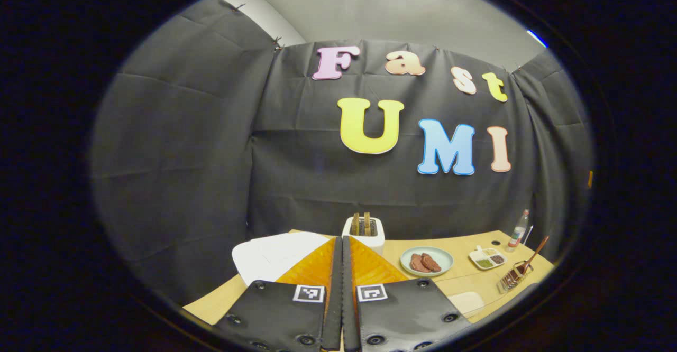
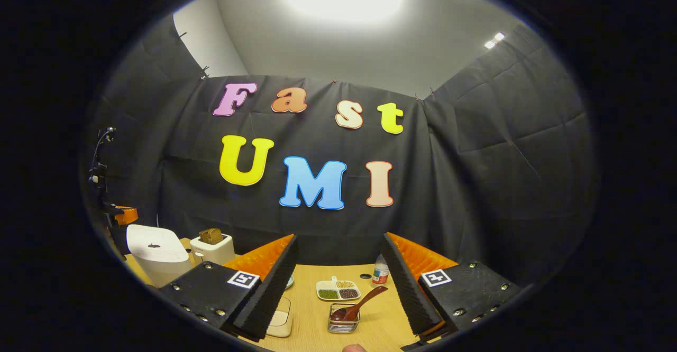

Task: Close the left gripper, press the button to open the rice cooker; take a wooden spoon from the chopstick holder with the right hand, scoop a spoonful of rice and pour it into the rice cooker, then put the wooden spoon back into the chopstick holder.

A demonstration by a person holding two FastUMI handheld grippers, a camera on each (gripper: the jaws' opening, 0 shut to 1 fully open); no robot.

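**Left gripper view: jaws together above the rice cooker, spoon waiting in its holder**

Left gripper view has the left gripper [image 1: 342,288] at the bottom with its two fingers pressed flat against each other and nothing between them. Each finger base carries a square black-and-white marker; no readable words appear on it. Behind the fingers, toward the table's [image 1: 465,275] left edge, sits the white rice cooker [image 1: 270,257], lid down. Just right of it, at the far edge, stands a white toaster [image 1: 365,233] with two brown slices. Further right lie a pale green plate [image 1: 426,261] of brown patties, a divided dish [image 1: 487,258] of grains, and a bottle [image 1: 518,230] whose label is too small to read. Near the right edge the wooden spoon [image 1: 534,257] leans in the chopstick holder [image 1: 514,277].

Right gripper view shows the rice cooker [image 2: 156,254] and toaster [image 2: 212,246] at the table's [image 2: 312,309] left side. The right gripper [image 2: 341,283] stands wide open, empty, its fingers framing the divided dish [image 2: 338,289], the bottle [image 2: 380,271], and the spoon [image 2: 359,304] resting bowl-down in the holder [image 2: 344,320] near the front edge.
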